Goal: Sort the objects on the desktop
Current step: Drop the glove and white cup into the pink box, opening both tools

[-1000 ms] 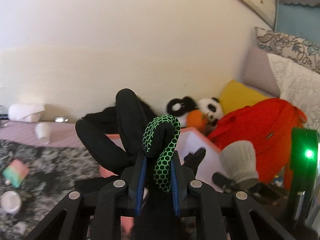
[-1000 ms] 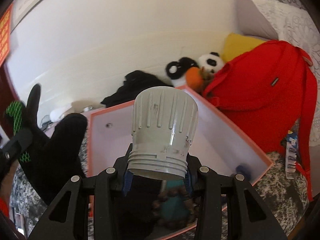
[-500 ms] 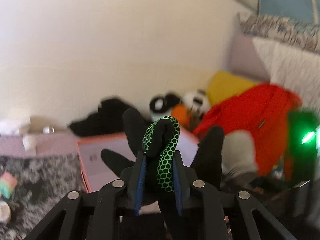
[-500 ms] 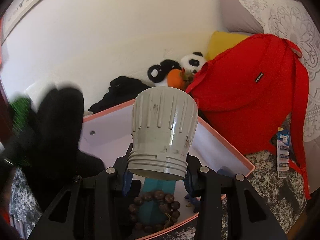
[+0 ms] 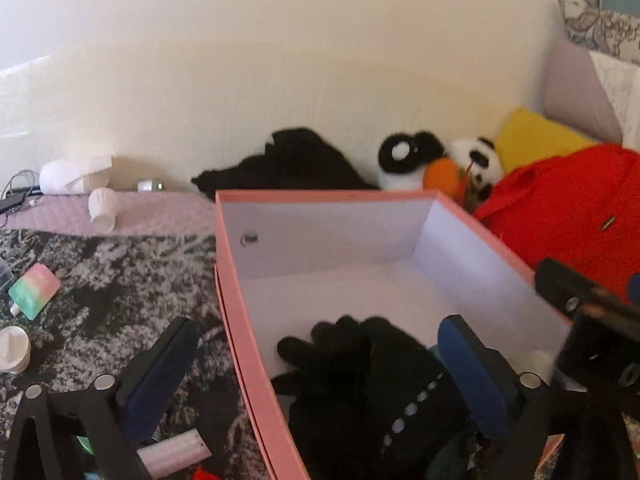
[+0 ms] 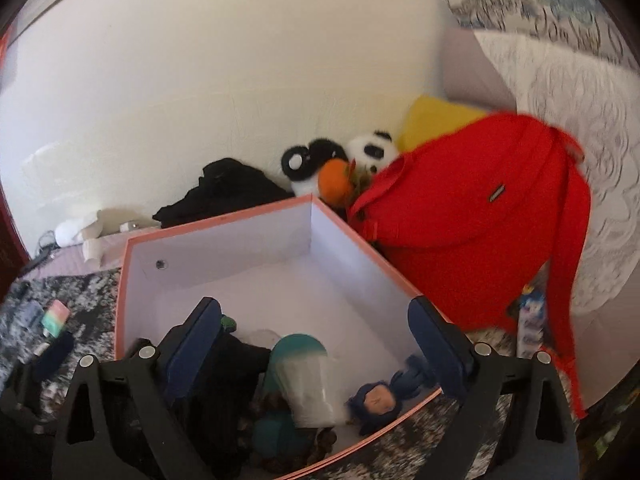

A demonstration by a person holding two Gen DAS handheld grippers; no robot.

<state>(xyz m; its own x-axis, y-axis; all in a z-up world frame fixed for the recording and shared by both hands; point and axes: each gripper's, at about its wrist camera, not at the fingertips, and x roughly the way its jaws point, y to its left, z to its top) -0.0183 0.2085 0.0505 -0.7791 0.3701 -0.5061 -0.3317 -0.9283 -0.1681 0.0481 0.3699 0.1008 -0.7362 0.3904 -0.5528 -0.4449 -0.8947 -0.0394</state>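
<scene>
we've just let go — both hand-held grippers, left (image 5: 316,364) and right (image 6: 316,344), are opening, empty; the black knit glove (image 5: 360,380) and grey ribbed plastic cap (image 6: 308,388) now lie in the pink cardboard box (image 5: 320,196) — two items sorted.

Glove (image 5: 372,380) inside box (image 5: 240,320)

Home bedroom, by look of it. Patterned pillows (image 5: 600,28) and lace bedding (image 6: 568,128) against plain wall; panda plush (image 5: 476,160), red backpack (image 6: 472,216), yellow cushion (image 5: 532,136), black clothes (image 5: 288,160) heaped on mottled bedspread (image 5: 120,280).
</scene>
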